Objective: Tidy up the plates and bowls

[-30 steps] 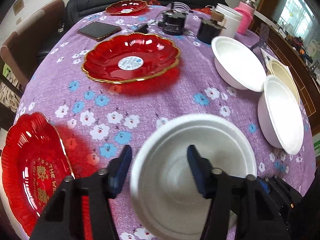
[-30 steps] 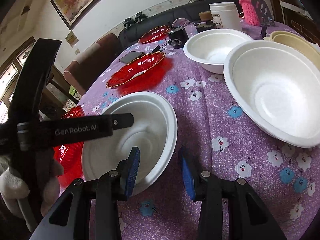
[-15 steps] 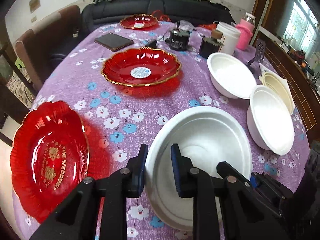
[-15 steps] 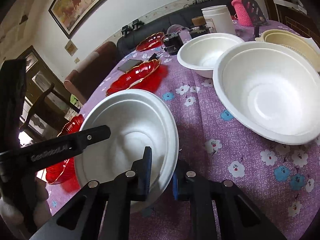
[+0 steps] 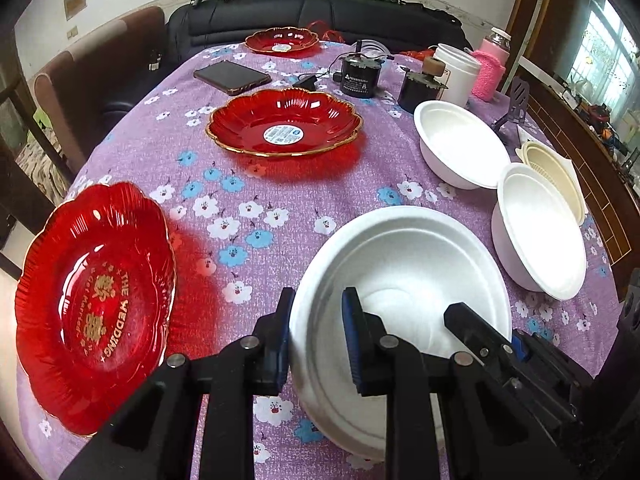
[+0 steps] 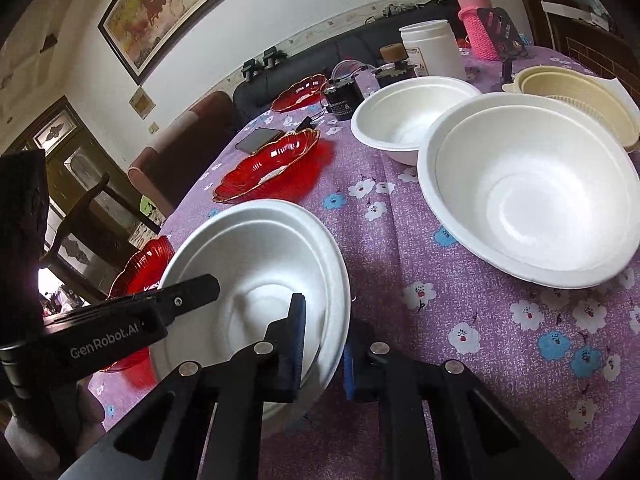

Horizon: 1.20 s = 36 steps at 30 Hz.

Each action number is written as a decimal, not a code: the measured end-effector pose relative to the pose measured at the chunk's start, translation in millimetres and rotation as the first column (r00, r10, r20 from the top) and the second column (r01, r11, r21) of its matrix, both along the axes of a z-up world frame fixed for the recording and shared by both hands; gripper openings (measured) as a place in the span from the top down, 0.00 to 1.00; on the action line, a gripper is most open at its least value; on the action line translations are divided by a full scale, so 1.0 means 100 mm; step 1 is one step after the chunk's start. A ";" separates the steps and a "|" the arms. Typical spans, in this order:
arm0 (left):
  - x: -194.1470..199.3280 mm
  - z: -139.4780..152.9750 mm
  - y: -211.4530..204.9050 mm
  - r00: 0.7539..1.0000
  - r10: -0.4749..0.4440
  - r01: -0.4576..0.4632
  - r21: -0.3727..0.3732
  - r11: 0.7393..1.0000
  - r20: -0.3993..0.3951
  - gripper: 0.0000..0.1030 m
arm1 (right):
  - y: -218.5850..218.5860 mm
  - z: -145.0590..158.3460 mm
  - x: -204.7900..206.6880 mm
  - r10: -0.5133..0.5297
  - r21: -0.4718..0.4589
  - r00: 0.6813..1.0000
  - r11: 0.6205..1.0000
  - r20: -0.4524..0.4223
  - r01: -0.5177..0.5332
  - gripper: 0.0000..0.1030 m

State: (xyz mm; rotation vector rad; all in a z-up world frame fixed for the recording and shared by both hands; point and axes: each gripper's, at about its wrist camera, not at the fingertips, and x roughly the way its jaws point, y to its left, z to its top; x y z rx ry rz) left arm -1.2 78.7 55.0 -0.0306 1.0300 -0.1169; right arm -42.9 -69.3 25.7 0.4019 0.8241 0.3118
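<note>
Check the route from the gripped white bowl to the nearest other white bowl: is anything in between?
Nothing visible. Both grippers, left and right, clamp the near bowl. Only bare flowered tablecloth separates it from the next white bowl.

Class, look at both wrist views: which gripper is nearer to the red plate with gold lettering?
Left. The left gripper clamps the near white bowl on the rim beside the red plate; the right gripper clamps the bowl's opposite rim, farther away.
</note>
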 end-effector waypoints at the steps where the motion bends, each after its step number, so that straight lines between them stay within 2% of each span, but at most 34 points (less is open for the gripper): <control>1: 0.00 -0.01 0.01 1.000 0.000 0.000 -0.005 1.000 -0.003 0.78 | 0.01 0.00 0.00 -0.003 -0.010 1.000 1.000 0.001 0.003 0.83; 10: 0.06 -0.20 -0.08 0.999 -0.018 0.018 0.008 1.000 -0.050 0.78 | -0.05 -0.02 0.02 -0.034 -0.043 0.999 0.998 0.003 0.034 0.84; 12: 0.08 -0.24 -0.07 0.998 -0.017 0.017 -0.006 1.000 -0.064 0.73 | -0.04 -0.03 0.03 -0.033 -0.052 0.999 0.998 -0.006 0.033 0.83; 15: 0.06 -0.25 -0.05 0.997 -0.018 0.015 -0.038 0.999 -0.075 0.59 | -0.02 -0.04 0.04 -0.037 -0.070 0.999 0.997 -0.013 0.036 0.80; 16: 0.04 -0.24 -0.05 0.997 -0.018 0.015 -0.042 0.999 -0.069 0.56 | -0.02 -0.03 0.03 -0.039 -0.075 0.999 0.996 -0.011 0.038 0.77; 17: 0.01 -0.20 -0.05 0.998 -0.017 0.015 -0.037 0.999 -0.054 0.55 | -0.02 -0.02 0.02 -0.044 -0.078 0.999 0.996 -0.003 0.044 0.67; 18: -0.01 -0.18 -0.05 0.999 -0.012 0.011 -0.030 0.999 -0.044 0.53 | -0.03 -0.01 0.01 -0.054 -0.083 0.999 0.995 0.005 0.054 0.62; 20: -0.05 -0.13 -0.01 1.000 -0.005 0.004 -0.039 0.999 -0.027 0.46 | -0.05 0.02 -0.02 -0.077 -0.099 0.997 0.992 0.028 0.079 0.58; 26: -0.29 0.08 0.16 0.998 0.040 -0.037 -0.057 0.998 0.039 0.44 | -0.05 0.11 -0.08 -0.109 -0.147 0.990 0.982 0.091 0.122 0.58; 31: -0.56 0.27 0.28 0.990 0.081 -0.071 -0.089 0.993 0.115 0.38 | -0.03 0.12 -0.09 -0.116 -0.182 0.988 0.974 0.102 0.134 0.58; 36: -0.81 0.40 0.29 0.985 0.063 -0.047 -0.100 0.994 0.158 0.38 | -0.01 0.12 -0.10 -0.128 -0.214 0.985 0.965 0.112 0.150 0.58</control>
